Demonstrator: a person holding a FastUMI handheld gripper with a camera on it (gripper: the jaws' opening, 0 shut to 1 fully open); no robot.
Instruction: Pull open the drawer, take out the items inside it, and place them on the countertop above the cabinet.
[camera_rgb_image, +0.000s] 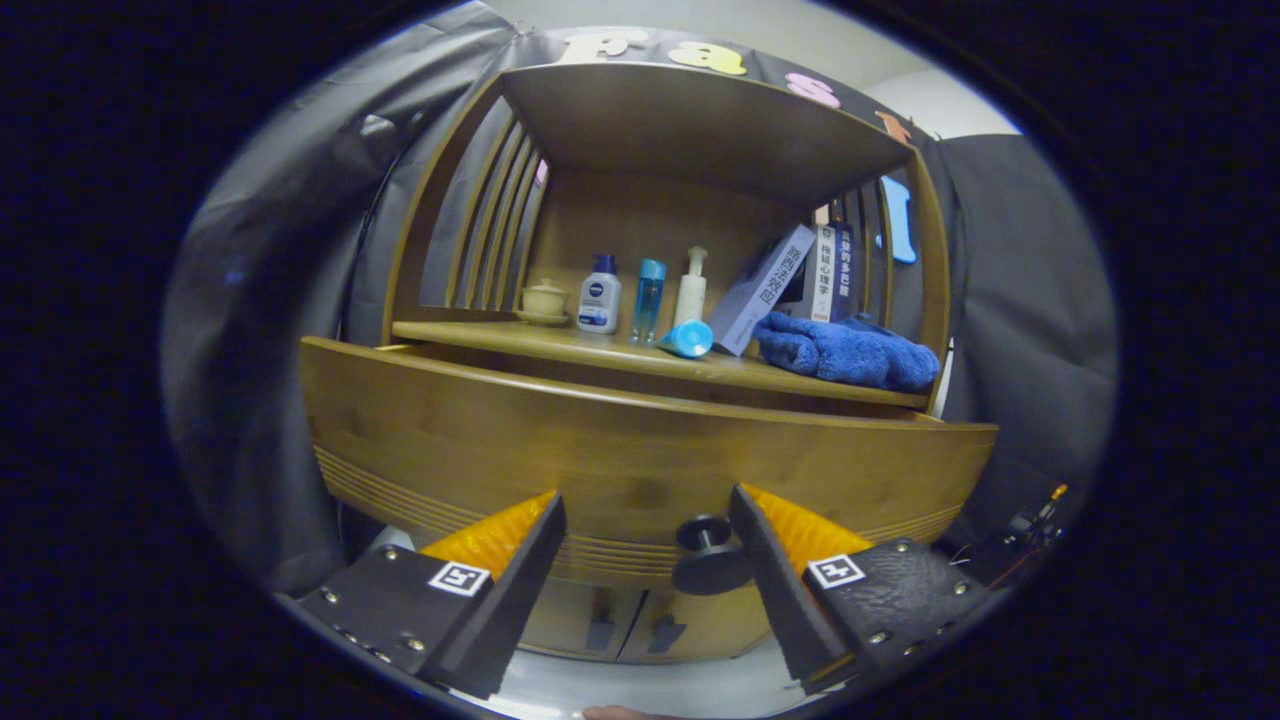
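Drawer (620, 450) front: stiff wood, likely heavy. Grab the round knob (708, 552), smooth and small, so it could slip. Gripper (648, 530) fingers spread, knob between them, nearer right finger.

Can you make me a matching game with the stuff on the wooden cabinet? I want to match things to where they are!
Things:
1. knob
2. blue towel
3. small lidded cup
4. books

Places:
A. far end of the countertop by the slats
B. leaning behind the towel
C. between the open fingers, near one of them
D. on the countertop, in front of the books

Pairs: 1-C, 2-D, 3-A, 4-B
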